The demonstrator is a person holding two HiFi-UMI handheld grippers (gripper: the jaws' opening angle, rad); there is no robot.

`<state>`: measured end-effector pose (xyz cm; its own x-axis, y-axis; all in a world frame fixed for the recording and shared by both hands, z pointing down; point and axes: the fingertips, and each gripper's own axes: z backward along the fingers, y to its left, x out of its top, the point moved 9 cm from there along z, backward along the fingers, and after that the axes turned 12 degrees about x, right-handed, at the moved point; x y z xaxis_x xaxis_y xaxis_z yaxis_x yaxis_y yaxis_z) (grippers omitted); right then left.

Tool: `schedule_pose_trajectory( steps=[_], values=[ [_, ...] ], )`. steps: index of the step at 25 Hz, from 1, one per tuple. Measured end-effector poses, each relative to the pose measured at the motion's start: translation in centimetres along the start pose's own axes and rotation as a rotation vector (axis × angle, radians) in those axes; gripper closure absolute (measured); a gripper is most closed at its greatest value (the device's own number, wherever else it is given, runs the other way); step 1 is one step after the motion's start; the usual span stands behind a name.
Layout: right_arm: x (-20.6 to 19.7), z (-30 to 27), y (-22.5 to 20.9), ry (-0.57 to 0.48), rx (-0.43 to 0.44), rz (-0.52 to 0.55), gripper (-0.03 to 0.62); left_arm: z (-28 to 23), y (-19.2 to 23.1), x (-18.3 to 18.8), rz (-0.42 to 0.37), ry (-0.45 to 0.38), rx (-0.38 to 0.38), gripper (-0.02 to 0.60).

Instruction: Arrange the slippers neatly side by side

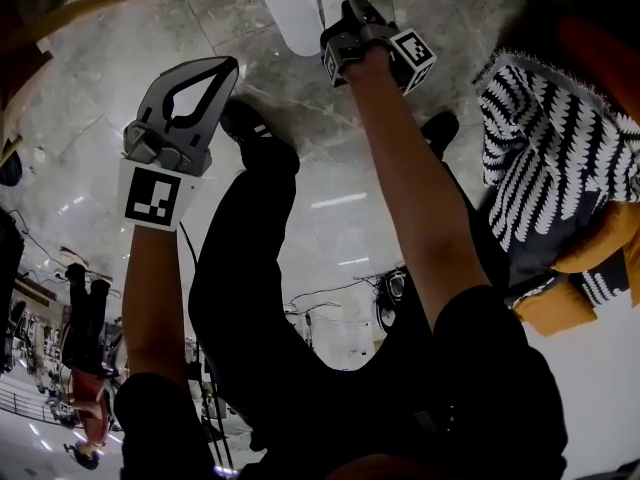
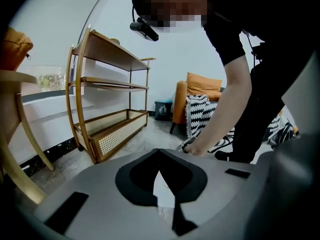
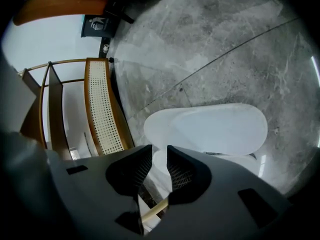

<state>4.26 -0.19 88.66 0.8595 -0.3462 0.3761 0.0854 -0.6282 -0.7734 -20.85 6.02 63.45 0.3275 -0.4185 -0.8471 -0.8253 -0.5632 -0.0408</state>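
- Presently, 2 white slippers [image 1: 292, 8] lie side by side on the grey marble floor [image 1: 90, 98]. They sit at the top edge of the head view, beyond the person's black shoe [image 1: 250, 123].
- The right gripper [image 1: 350, 6] is down at the slippers and angled toward the floor.
- Seen from its own camera, the right gripper [image 3: 159, 151] has its fingers [image 3: 134, 165] parted by a narrow gap. The edge of the nearer slipper [image 3: 158, 166] shows in that gap, but the pads do not press on it, so nothing is gripped.
- The farther slipper [image 3: 220, 128] lies flat with its whole outline in view, alongside the nearer one. Whether the 2 touch cannot be told, since the gripper body covers the seam.
- The left gripper [image 1: 231, 66] is off to the left of the slippers and touches neither.
- In its own view the left gripper's fingers [image 2: 137, 176] are closed tip to tip with nothing between them.
- A wooden shelf rack [image 2: 107, 84] with a rattan-sided bottom tier stands against the wall.
- An orange armchair [image 2: 202, 86] carries a black-and-white zigzag throw [image 1: 550, 158] and stands to the person's right.
- The person's bare hand [image 2: 200, 146] on the right gripper is visible low near the floor in the left gripper view.
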Motion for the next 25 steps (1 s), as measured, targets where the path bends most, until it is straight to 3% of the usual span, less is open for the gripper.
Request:
schedule_pose_trajectory(
  steps=[5,7,11,15,18,20,22,25],
  values=[
    [-1.2,3.1,2.5,0.058,-0.031,0.03,0.492,1.2,-0.3,3.5,0.024,-0.012,0.012,0.565],
    [-2.4,4.8,5.0,0.141,-0.015,0.11,0.544,2.3,-0.2,5.6,0.061,-0.022,0.039,0.565],
    [-5.9,8.1,15.4,0.398,0.11,0.476,0.56,4.8,-0.2,11.6,0.129,-0.102,0.099,0.565],
    [-10.5,12.7,27.7,0.561,0.272,0.824,0.562,8.5,0.0,19.1,0.172,-0.188,0.136,0.565],
    [-14.8,16.2,37.8,0.609,0.435,1.092,0.562,11.7,1.4,25.2,0.171,-0.258,0.161,0.565],
    [-18.4,19.1,44.3,0.61,0.533,1.277,0.562,14.5,2.4,28.8,0.214,-0.284,0.17,0.566],
    [-22.2,22.4,49.5,0.587,0.589,1.457,0.563,17.9,3.0,32.1,0.277,-0.307,0.172,0.565],
    [-27.7,27.4,55.9,0.546,0.666,1.671,0.563,22.8,3.8,36.8,0.296,-0.353,0.186,0.565]
  ],
)
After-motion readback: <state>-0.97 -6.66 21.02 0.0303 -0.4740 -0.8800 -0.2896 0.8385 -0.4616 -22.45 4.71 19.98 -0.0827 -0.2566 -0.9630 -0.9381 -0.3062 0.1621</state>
